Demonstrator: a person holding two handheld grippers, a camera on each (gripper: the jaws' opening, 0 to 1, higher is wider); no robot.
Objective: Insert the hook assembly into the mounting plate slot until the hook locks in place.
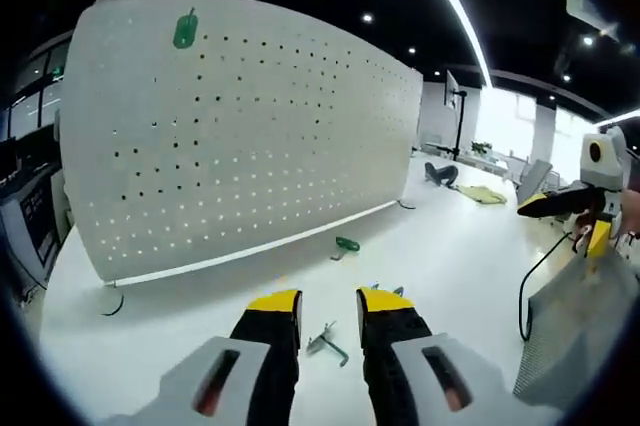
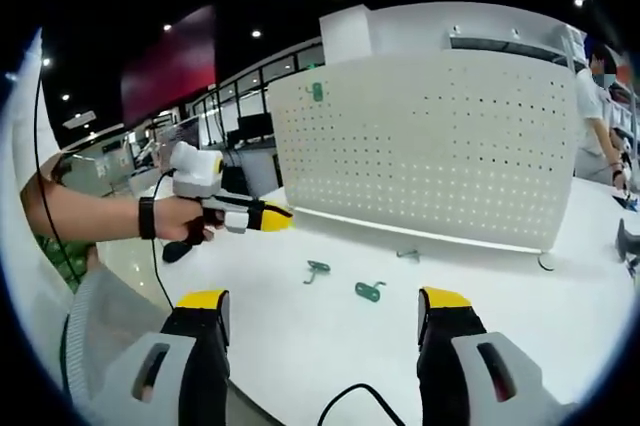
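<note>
The white pegboard mounting plate (image 1: 250, 126) stands upright on the table, with one green hook (image 1: 186, 29) seated near its top left. In the right gripper view the same plate (image 2: 430, 146) carries that hook (image 2: 316, 91). My left gripper (image 1: 330, 304) is open just above the table, and a small metal hook piece (image 1: 327, 342) lies on the table between its jaws. A loose green hook (image 1: 346, 244) lies farther on, near the plate's foot. My right gripper (image 2: 325, 301) is wide open with nothing in it. Two green hooks (image 2: 317, 268) (image 2: 369, 291) lie ahead of it.
A hand holds the left gripper (image 2: 245, 214) at the left of the right gripper view. The right gripper (image 1: 560, 201) enters the left gripper view from the right. A grey mesh panel (image 1: 570, 336) and a black cable (image 1: 525, 296) lie nearby. A person (image 2: 595, 96) stands beyond the plate.
</note>
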